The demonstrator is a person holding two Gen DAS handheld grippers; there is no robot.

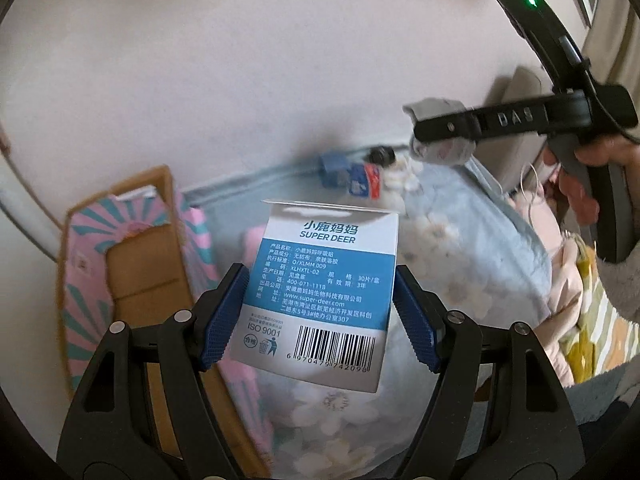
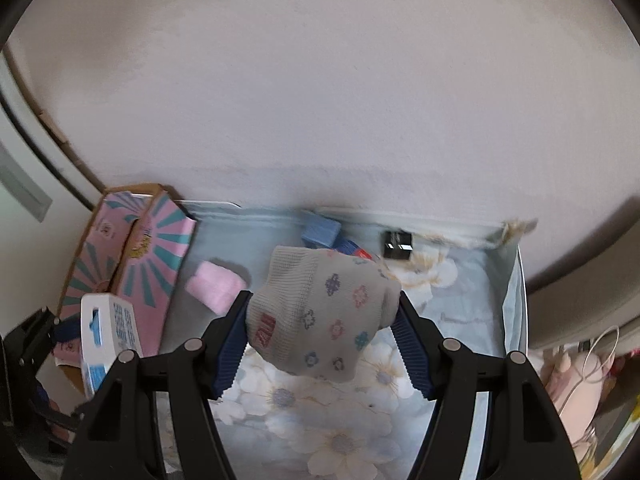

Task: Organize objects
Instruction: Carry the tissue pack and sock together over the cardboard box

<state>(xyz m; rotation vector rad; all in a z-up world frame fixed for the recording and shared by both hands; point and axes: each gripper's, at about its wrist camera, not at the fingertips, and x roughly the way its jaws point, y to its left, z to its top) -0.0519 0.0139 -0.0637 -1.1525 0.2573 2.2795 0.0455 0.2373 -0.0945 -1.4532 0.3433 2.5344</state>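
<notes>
My left gripper [image 1: 320, 312] is shut on a white and blue SUPER DEER box [image 1: 324, 288], held upright above the floral bedding. The same box [image 2: 108, 332] shows at the far left in the right wrist view. My right gripper [image 2: 320, 332] is shut on a grey sock with small flower prints [image 2: 324, 312], lifted above the bedding. In the left wrist view that sock [image 1: 436, 132] hangs from the right gripper [image 1: 440, 130] at upper right, held by a hand.
A pink and teal striped cardboard box [image 2: 132, 256] leans at the left by the wall. On the blue floral bedding [image 2: 332, 420] lie a pink block [image 2: 216, 286], a blue box [image 2: 320, 232], a red and blue item [image 1: 364, 178] and a small black object [image 2: 397, 245]. Pink cloth [image 1: 560, 264] lies right.
</notes>
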